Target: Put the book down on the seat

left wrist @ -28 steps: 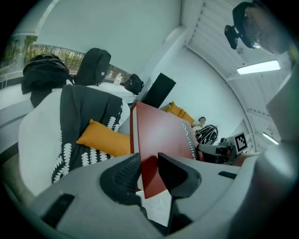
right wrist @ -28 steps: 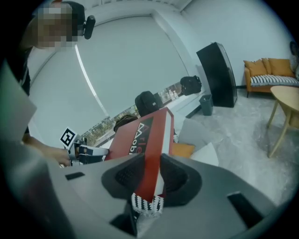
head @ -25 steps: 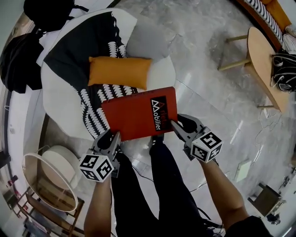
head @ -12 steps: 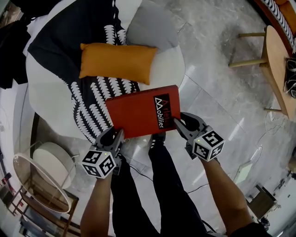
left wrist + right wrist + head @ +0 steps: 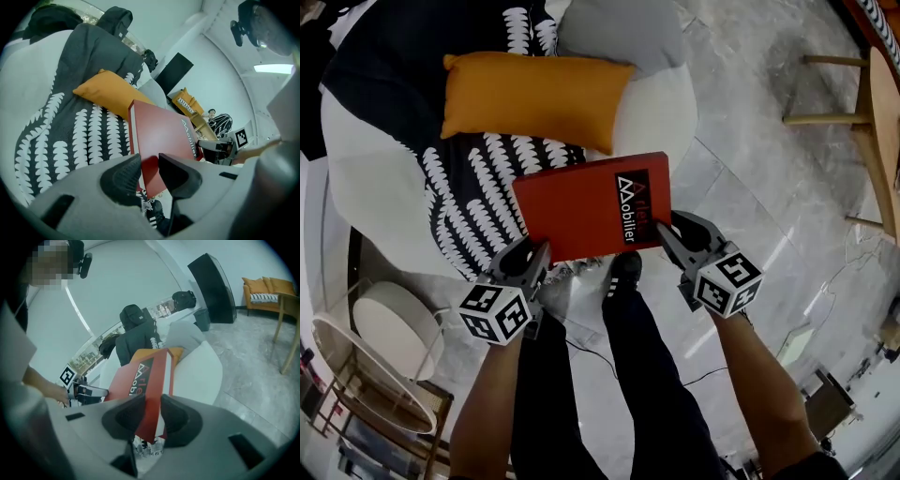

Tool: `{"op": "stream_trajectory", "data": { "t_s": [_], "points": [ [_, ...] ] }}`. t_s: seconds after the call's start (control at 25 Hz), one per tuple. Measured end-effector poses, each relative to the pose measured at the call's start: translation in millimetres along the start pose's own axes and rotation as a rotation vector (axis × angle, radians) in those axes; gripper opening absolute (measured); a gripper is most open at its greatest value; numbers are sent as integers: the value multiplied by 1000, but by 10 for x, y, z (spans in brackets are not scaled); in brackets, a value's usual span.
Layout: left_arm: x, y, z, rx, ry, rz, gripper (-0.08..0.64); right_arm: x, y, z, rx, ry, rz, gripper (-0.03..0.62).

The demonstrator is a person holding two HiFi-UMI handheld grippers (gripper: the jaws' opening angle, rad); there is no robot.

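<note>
Book [image 5: 591,206], left gripper [image 5: 534,258] and right gripper [image 5: 667,234] have all sunk closer to the seat [image 5: 661,117] than a second ago. Left gripper clamps the book's near left corner; right gripper clamps the near right corner, jaws part-open on the cover edge. Book hangs over the seat's front, above the patterned throw [image 5: 478,187], near the orange cushion [image 5: 534,98]. Long axis runs left-right, cover up. Red, thin, black panel with white lettering at the right end.
</note>
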State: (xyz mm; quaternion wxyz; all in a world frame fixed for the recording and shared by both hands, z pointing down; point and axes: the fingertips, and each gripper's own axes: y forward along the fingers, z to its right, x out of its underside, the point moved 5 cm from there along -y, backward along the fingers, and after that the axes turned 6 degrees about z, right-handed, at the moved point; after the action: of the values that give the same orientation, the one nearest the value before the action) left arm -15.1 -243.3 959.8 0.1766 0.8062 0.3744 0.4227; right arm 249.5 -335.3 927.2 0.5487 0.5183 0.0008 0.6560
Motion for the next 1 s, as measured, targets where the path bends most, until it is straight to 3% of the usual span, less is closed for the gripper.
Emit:
{"op": "stream_trajectory", "data": {
  "t_s": [0.44, 1.0],
  "points": [
    [323, 534, -337, -2, 17, -58, 113, 381, 335, 370, 35, -22, -51, 117],
    [522, 831, -639, -17, 25, -100, 115, 665, 649, 553, 73, -23, -67, 117]
  ]
}}
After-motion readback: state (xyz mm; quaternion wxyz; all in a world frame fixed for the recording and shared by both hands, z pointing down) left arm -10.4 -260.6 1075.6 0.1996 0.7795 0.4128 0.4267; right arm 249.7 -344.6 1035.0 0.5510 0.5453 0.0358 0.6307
